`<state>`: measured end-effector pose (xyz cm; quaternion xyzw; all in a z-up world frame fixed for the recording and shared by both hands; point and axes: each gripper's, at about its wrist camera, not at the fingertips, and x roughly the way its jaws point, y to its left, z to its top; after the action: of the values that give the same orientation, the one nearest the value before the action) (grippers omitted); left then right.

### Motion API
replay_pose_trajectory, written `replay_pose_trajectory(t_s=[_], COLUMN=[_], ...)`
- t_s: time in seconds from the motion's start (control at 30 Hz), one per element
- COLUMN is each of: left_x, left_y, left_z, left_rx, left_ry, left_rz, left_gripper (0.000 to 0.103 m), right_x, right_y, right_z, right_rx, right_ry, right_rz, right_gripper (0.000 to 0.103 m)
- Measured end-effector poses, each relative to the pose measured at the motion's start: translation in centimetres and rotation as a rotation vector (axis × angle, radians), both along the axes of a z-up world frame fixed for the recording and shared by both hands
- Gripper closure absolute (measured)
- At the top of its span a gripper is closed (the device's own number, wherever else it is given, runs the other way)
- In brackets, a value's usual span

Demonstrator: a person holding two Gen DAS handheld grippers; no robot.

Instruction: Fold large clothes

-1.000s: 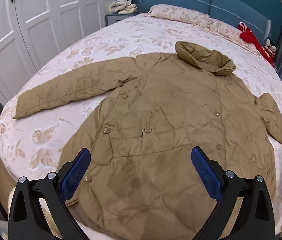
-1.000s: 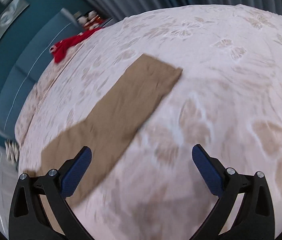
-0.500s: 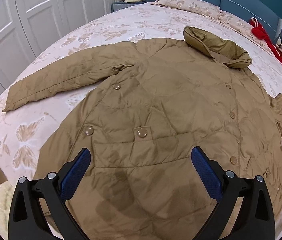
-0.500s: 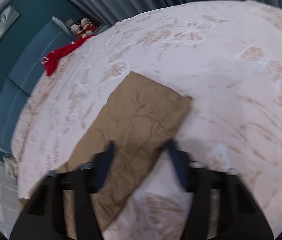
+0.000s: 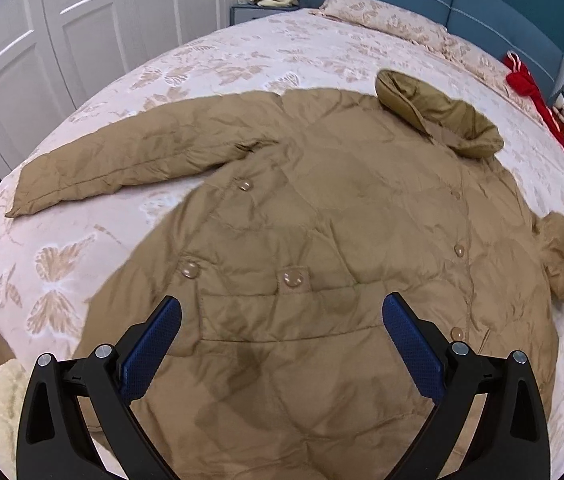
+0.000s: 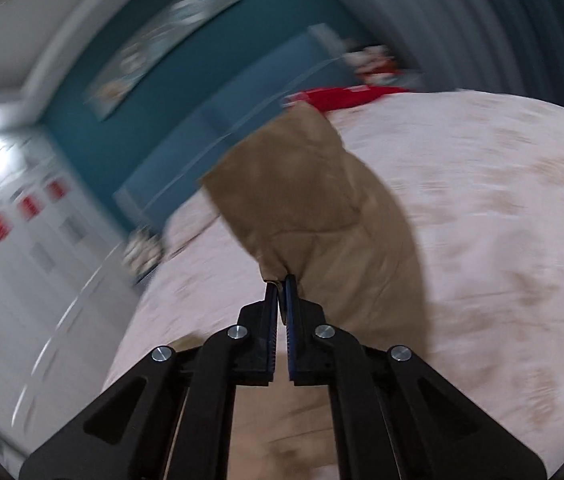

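Well, no brand or readable writing anywhere: the wall picture (image 6: 161, 44) is too blurred to read, and the red patches on the white cabinets in the right wrist view are just smears. The tan quilted coat (image 5: 322, 240) lies face up, buttoned, spread across the bed (image 5: 201, 68), collar (image 5: 438, 120) toward the blue headboard (image 5: 482, 4). One sleeve (image 5: 121, 168) stretches flat toward the wardrobe side; the other sleeve (image 6: 314, 208) is pinched at its cuff edge by the right tool (image 6: 280, 284), jaws closed on the fabric w/ the cuff lifted off the bedspread. The left tool (image 5: 282, 320) hovers above the coat's lower front, jaws wide apart, holding nothing. Bedspread is pale pink w/ a beige butterfly print; matching pillow (image 5: 382, 20) at the head. A red garment (image 5: 530, 88) lies near the far corner, by what looks like small plush toys. White panelled wardrobe doors (image 5: 61, 40) run along one side, a blue nightstand (image 5: 257, 12) w/ folded cream items on top beside the bed, teal wall behind, grey curtains on the other side.
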<state>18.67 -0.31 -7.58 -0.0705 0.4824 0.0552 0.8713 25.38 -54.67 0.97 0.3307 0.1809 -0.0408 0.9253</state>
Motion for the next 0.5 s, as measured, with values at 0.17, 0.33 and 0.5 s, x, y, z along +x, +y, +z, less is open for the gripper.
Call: replay_pose_trajectory(t_s=[0.17,0.33,0.5], left_x=[-0.4,-0.7,-0.3], left_y=[2.3,5.1,7.8], left_z=[1.3,1.5,0.8], left_rx=[-0.012,-0.02,-0.047], left_ry=[-0.023,-0.027,-0.016], left_rz=[0.034,0.075,0.107], left_gripper=[0.005,0.005,0.005], right_x=[3.3,5.9,8.4], right_y=[11.4,21.8,29.0], right_z=[1.5,-1.0,-5.2], right_rx=[-0.03,-0.029,-0.021], right_ry=[-0.003,0.063,0.162], right_rz=[0.269,0.467,0.579], right_gripper=[0.1,0.1,0.1])
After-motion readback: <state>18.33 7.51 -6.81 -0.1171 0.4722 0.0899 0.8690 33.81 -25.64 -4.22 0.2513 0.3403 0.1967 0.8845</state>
